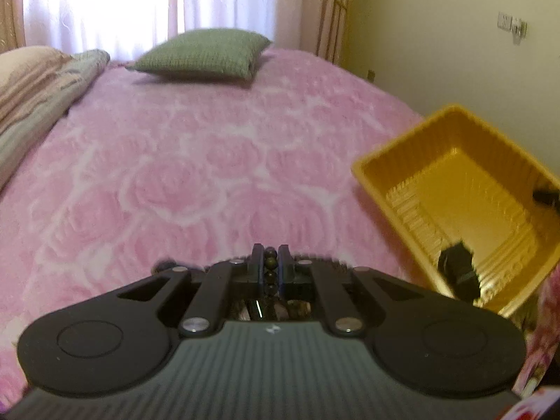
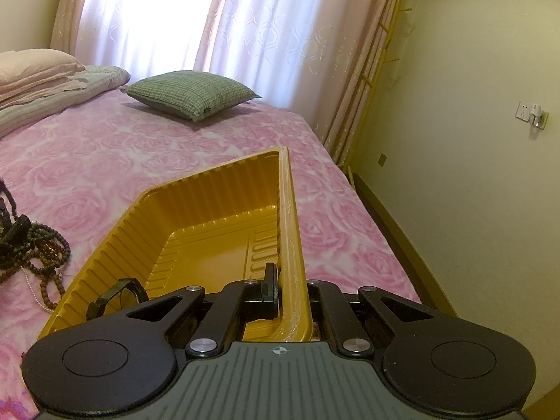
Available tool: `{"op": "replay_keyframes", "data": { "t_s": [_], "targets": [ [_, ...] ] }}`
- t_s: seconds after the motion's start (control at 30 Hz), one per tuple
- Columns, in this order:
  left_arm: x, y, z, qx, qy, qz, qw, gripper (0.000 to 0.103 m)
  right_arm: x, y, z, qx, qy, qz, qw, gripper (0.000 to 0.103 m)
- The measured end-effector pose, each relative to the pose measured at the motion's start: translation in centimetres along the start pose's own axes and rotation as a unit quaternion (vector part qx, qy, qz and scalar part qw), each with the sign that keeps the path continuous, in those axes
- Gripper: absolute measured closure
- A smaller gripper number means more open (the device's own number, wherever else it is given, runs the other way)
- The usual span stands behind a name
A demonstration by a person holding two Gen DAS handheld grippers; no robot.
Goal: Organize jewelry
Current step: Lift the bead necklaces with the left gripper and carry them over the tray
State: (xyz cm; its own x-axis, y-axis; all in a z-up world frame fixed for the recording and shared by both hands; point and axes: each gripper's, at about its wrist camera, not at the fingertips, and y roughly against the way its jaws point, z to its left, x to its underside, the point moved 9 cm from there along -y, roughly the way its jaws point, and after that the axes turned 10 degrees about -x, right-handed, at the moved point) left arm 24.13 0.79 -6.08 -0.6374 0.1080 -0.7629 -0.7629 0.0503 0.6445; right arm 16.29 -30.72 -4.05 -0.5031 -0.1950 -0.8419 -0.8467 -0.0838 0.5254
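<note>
The left wrist view shows the left claw [image 1: 270,262] squeezed together on a string of dark beads [image 1: 270,259], lifted above the pink bed [image 1: 175,175]. The rest of the string hangs down out of sight under the claw. The yellow tray [image 1: 402,147] sits off to the right, tipped a little toward this claw.

In the right wrist view, the right claw [image 2: 292,287] is pinched on the near wall of the yellow tray [image 2: 210,189], one finger inside and one outside. It looks like it is holding the tray steady. A dark watch [image 2: 119,297] already lies inside the tray, near the corner. More bead strings [image 2: 45,248] lie in a pile on the bed [image 2: 175,147] just beside the tray, on its left.

So the step seems to be carrying the beads over to the tray. Next, the left claw should move right until it is over the open tray, go down a bit, then let go so the beads drop inside. The hanging part could catch on the tray's edge, so it needs to be high enough.
</note>
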Motion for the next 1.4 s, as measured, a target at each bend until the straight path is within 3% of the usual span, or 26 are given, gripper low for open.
{"op": "replay_keyframes", "data": {
  "t_s": [0.17, 0.3, 0.5, 0.73, 1.07, 1.4],
  "targets": [
    [2.4, -0.3, -0.5, -0.001, -0.011, 0.006, 0.9999, 0.097, 0.1, 0.0, -0.2, 0.0, -0.003, 0.001, 1.0, 0.1],
    [2.0, 0.6, -0.1, 0.008, -0.004, -0.005, 1.0, 0.097, 0.2, 0.1, -0.2, 0.0, -0.003, 0.001, 1.0, 0.1],
    [-3.3, 2.8, 0.6, 0.02, -0.011, -0.042, 0.9989, 0.097, 0.1, 0.1, -0.1, -0.001, -0.005, 0.0, 1.0, 0.1],
    [-11.7, 6.5, 0.2, 0.033, -0.023, -0.107, 0.9934, 0.097, -0.3, 0.2, 0.0, -0.004, -0.001, -0.001, 1.0, 0.1],
    [-20.9, 12.1, -2.7, 0.06, -0.034, -0.191, 0.9793, 0.097, -0.9, 0.3, 0.2, -0.007, 0.004, -0.005, 1.0, 0.099],
    [-27.7, 17.2, -6.2, 0.089, -0.047, -0.254, 0.962, 0.097, -0.8, 0.2, 0.0, -0.008, 0.003, -0.006, 1.0, 0.099]
  ]
}}
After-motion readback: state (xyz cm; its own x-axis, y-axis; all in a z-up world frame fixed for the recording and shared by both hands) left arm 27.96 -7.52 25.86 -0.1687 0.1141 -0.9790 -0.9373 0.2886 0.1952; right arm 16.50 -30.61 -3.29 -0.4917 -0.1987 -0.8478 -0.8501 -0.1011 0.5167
